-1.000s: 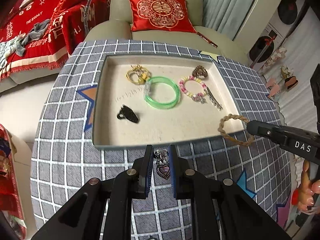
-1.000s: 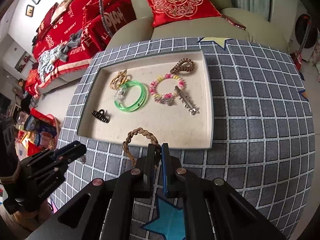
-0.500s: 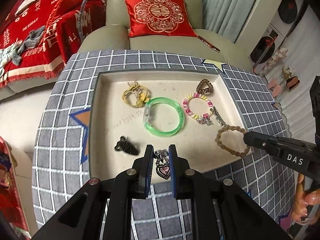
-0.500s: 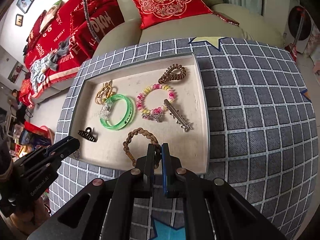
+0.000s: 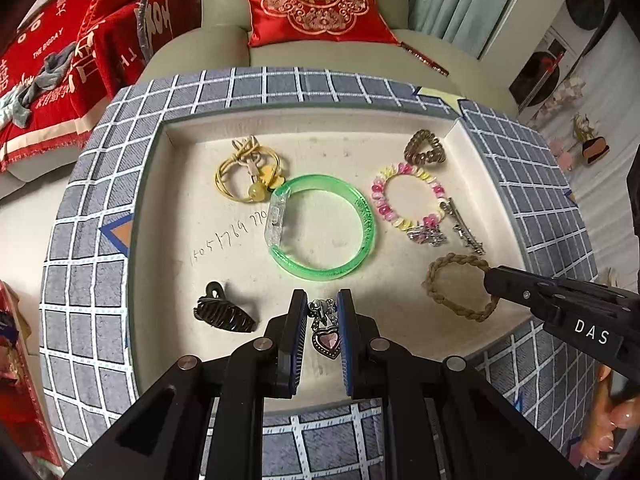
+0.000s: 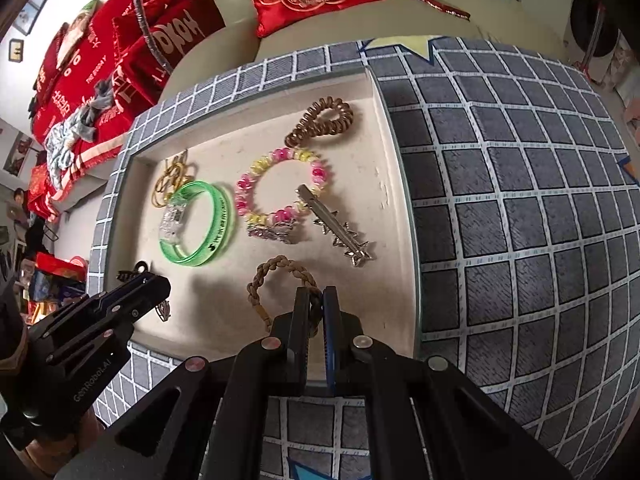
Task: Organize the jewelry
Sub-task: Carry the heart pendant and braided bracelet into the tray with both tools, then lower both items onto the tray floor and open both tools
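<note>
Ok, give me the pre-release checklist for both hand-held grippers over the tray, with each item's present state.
1. Left hand-held gripper shut on the heart pendant: ok.
2. Right hand-held gripper shut on the braided band: ok.
3. Both pieces over the tray, inside its rim: ok.
4. Bare tray floor under the pendant, apart from the black claw clip and green bangle: ok.
5. Braided band apart from the silver star clip: ok.
6. Pieces already touching the tray floor: cannot tell.
</note>
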`<state>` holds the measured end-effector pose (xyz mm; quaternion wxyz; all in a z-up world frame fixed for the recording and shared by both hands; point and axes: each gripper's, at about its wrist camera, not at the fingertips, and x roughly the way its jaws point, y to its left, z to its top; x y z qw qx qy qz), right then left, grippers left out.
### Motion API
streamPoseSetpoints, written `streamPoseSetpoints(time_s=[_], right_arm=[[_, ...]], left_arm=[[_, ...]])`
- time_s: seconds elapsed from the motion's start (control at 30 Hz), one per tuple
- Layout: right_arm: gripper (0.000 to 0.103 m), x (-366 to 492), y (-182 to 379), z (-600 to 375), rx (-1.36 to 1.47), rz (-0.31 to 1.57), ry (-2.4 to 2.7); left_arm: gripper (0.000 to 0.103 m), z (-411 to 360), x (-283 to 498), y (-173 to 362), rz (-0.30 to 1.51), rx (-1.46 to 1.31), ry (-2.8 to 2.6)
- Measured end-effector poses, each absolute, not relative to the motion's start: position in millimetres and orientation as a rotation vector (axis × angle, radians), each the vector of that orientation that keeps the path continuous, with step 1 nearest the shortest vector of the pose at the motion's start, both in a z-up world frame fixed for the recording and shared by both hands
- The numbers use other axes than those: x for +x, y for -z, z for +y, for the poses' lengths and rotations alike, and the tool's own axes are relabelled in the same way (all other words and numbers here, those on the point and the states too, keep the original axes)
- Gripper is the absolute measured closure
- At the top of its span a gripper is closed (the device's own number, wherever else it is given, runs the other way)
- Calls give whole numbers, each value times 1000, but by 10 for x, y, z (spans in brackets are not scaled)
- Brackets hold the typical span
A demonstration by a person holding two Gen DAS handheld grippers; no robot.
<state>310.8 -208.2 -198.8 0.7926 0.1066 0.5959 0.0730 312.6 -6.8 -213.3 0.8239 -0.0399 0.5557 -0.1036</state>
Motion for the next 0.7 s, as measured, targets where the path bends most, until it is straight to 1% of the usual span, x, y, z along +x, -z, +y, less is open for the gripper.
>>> streamPoseSetpoints(time_s=[0.43,0.7], right_arm=[[96,3248,2147,-2109,231,1289,-123],[96,3300,2173,-2072,187,1279,-120]], left_arm=[[73,-123,3252,2326,1214,-67,170],[73,-184,3298,2328,1193,-17,161]])
